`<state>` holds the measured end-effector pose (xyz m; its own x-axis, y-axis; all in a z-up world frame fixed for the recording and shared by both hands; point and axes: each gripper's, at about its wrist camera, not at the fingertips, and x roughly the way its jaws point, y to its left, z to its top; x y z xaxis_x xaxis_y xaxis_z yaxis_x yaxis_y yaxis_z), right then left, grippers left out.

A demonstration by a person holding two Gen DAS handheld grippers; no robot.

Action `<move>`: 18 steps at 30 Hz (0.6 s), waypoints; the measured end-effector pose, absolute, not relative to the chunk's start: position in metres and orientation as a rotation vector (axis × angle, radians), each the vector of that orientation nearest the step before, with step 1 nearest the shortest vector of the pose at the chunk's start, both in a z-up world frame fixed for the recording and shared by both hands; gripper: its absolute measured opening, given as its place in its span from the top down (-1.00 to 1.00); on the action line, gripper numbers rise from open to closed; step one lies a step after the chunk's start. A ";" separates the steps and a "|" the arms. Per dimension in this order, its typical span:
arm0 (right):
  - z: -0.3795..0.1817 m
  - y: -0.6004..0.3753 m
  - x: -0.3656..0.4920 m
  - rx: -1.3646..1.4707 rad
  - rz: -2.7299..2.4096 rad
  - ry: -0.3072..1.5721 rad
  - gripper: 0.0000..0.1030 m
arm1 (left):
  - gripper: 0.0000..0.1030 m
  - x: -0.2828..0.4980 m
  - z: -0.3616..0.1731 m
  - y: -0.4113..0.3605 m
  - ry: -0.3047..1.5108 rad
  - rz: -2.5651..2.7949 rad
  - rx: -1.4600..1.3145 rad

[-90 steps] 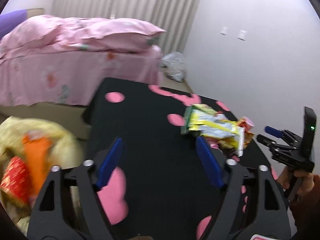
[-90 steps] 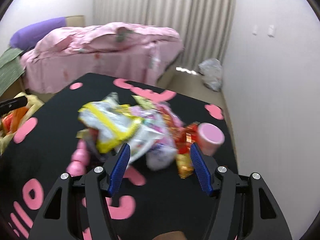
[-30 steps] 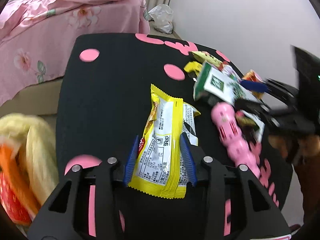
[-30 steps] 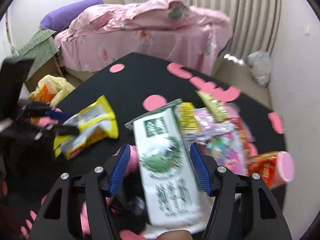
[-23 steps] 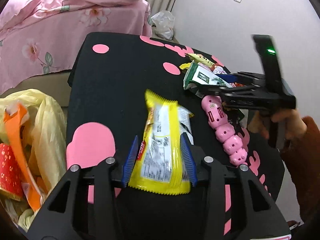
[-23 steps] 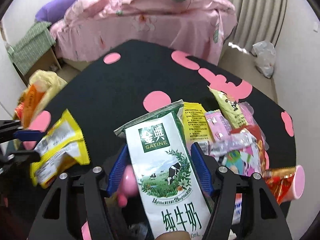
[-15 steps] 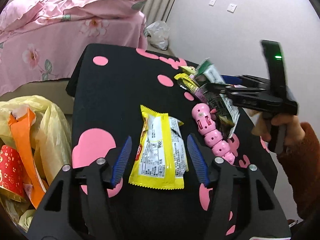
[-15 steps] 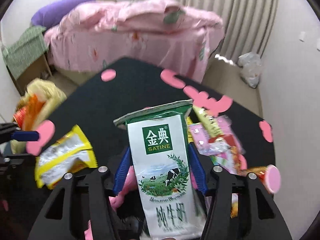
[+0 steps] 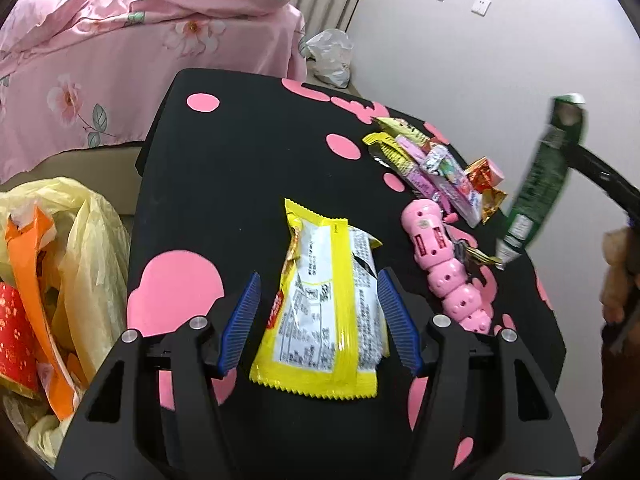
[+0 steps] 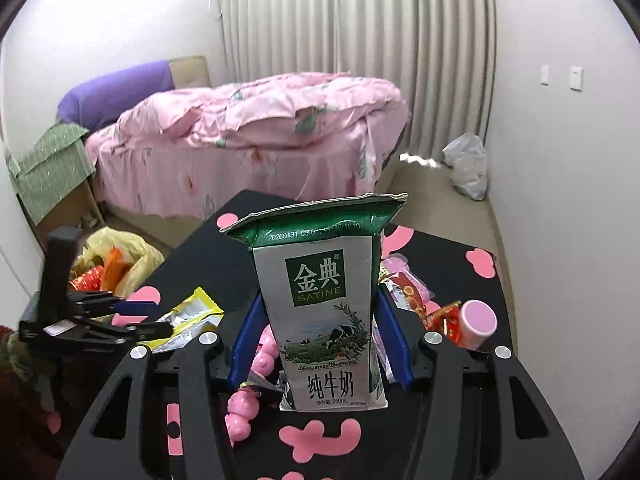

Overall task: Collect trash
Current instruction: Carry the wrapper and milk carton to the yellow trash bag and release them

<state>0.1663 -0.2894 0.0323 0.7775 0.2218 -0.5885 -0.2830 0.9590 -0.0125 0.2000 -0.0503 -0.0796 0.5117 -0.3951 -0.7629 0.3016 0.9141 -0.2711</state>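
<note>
In the right wrist view, the right gripper (image 10: 318, 340) pinches a green-and-white milk carton (image 10: 325, 312) upright at frame centre, lifted above the black table (image 10: 440, 252). In the left wrist view, the left gripper (image 9: 318, 320) stands spread at lower centre, its blue fingers (image 9: 242, 322) either side of a yellow snack wrapper (image 9: 326, 300) lying flat on the table. A pink segmented toy (image 9: 444, 268) lies just right of the wrapper; more wrappers (image 9: 432, 168) are heaped in the upper right. A yellow trash bag (image 9: 60, 264) sits at the left edge.
</note>
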 end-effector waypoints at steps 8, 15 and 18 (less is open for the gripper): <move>0.035 -0.297 0.146 -0.052 0.249 0.592 0.01 | 0.33 0.187 -0.088 -0.062 0.995 -0.373 0.023; 0.062 -0.272 0.129 -0.087 0.290 0.511 0.01 | 0.39 0.155 -0.063 -0.037 0.875 -0.333 -0.024; 0.071 -0.252 0.126 -0.105 0.326 0.485 0.01 | 0.39 0.141 -0.040 -0.025 0.809 -0.306 0.002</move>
<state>0.1262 -0.2525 0.0712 0.8342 0.2829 -0.4733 -0.3322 0.9429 -0.0220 0.1412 -0.0253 -0.0398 0.6485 -0.2687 -0.7122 0.2702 0.9560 -0.1146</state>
